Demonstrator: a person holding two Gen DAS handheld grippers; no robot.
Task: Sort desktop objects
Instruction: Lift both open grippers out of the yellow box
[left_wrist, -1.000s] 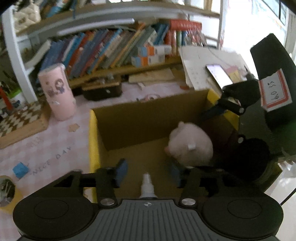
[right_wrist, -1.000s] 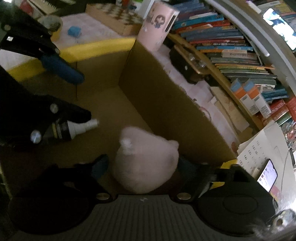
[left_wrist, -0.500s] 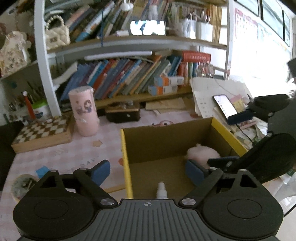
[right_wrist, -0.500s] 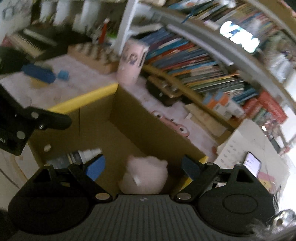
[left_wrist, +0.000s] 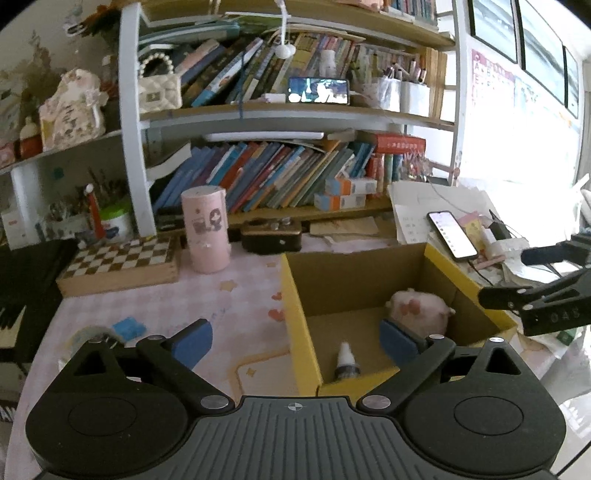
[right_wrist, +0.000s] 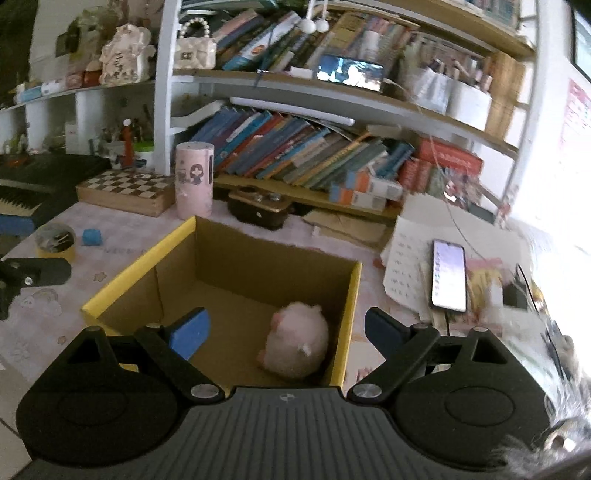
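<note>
**Desktop objects: two in the box, more left on the surface**

Desktop objects already sorted lie inside the yellow-rimmed cardboard box (left_wrist: 295, 306): a pink plush pig (left_wrist: 419, 312) in the far right corner of the box, at centre right of the left wrist view, and a small white-capped bottle (left_wrist: 346, 363) on the box floor, low in the frame near the front wall. In the right wrist view the pig (right_wrist: 297, 349) sits against the box's right wall.

Both pairs of tongs are empty. The left tongs (left_wrist: 297, 341) are spreading wider at this moment, with nothing pinched; the bottle shows in the gap but lies well below the blue pads. The right tongs (right_wrist: 286, 330) stand wide apart above the box, holding nothing.

The step in hand looks like the pull-back after a drop-off, with a fresh pick to follow. Candidates remain on the pink patterned surface (left_wrist: 240, 295) at the left of the frame: a small blue block (left_wrist: 127, 328) and a roll of tape (right_wrist: 55, 240) beside it. The pink cylinder (left_wrist: 205, 230) and chessboard box (left_wrist: 122, 264) stand farther back. The next move probably calls for swinging the left tongs toward the blue block, lowering them so the pads straddle it, then closing.
</note>
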